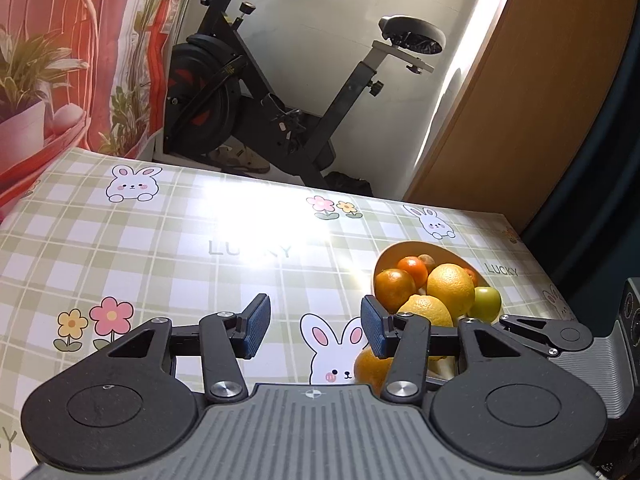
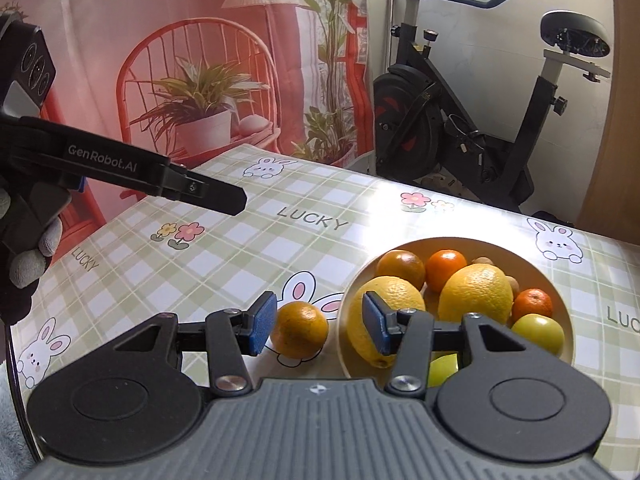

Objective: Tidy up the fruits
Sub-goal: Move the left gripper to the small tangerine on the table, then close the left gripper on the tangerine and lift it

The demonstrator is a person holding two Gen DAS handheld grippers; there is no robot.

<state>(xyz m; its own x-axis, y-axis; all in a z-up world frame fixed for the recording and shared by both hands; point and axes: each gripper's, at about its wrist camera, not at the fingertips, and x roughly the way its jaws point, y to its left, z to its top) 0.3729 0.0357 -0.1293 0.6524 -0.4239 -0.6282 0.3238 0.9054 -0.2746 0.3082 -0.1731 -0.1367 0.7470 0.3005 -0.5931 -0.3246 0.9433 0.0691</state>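
Home setting, spare room or living area. Black exercise bike (image 2: 476, 120) by a white wall, table with green-checked bunny-print "LUCKY" oilcloth (image 2: 248, 248), printed red backdrop curtain showing chair and potted plants (image 2: 192, 80), cream bowl of mixed fruit (image 2: 560, 288), wooden door panel (image 1: 520, 120).

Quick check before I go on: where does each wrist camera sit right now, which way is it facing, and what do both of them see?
Left wrist: sits on the left gripper, low over the table, facing the exercise bike; its open fingers fill the foreground, the bowl of fruit lies to the right.
Right wrist: sits on the right gripper, looking down at the bowl and a loose orange between its open fingers; the left gripper and a gloved hand show at left.
Shared: bowl, table, bike, red backdrop.
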